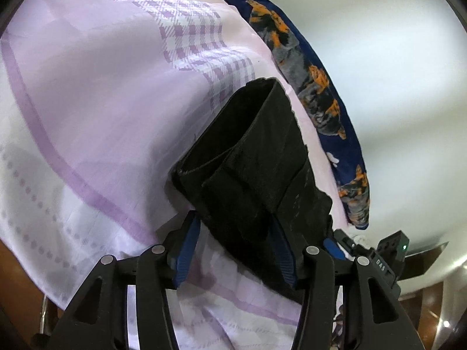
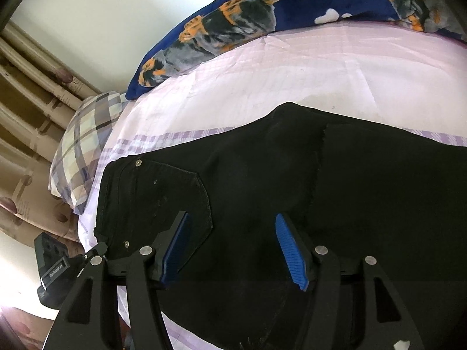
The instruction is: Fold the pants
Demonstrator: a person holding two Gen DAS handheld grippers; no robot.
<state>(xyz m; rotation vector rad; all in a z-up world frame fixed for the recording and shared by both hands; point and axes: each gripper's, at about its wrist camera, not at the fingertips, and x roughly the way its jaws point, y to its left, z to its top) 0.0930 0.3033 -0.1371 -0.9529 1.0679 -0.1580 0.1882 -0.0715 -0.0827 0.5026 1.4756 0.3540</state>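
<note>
Black pants (image 1: 256, 157) lie on a bed with a lilac checked sheet (image 1: 102, 93). In the left wrist view the leg ends lie stacked, hems toward the far side. My left gripper (image 1: 236, 227) is open, its blue pads on either side of the near end of the legs. In the right wrist view the waist part of the pants (image 2: 262, 180) with a back pocket (image 2: 175, 192) and rivets lies flat. My right gripper (image 2: 233, 227) is open just above the seat of the pants, empty.
A navy blanket with orange and grey animal print (image 1: 315, 87) lies along the far edge of the bed by the white wall; it also shows in the right wrist view (image 2: 262, 14). A plaid pillow (image 2: 84, 134) sits at the left by brown curtains (image 2: 26, 93).
</note>
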